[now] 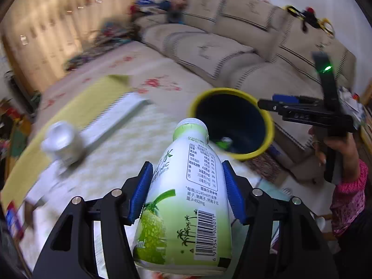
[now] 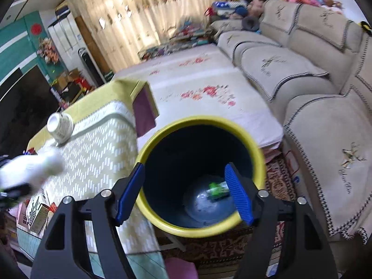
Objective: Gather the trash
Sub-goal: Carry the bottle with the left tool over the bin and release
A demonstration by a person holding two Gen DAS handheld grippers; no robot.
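The green-and-white bottle (image 1: 186, 200) sits clamped between the blue fingers (image 1: 233, 191) of the left gripper (image 1: 187, 191), cap pointing toward the yellow-rimmed bin (image 2: 260, 160). Inside the bin lies a green wrapper (image 2: 217, 188) (its print too blurred to read). The right gripper (image 2: 183, 191) hangs above the bin's mouth, fingers apart and empty. A white cup (image 2: 60, 126) stands on the desk (image 2: 97, 144) beside the bin.
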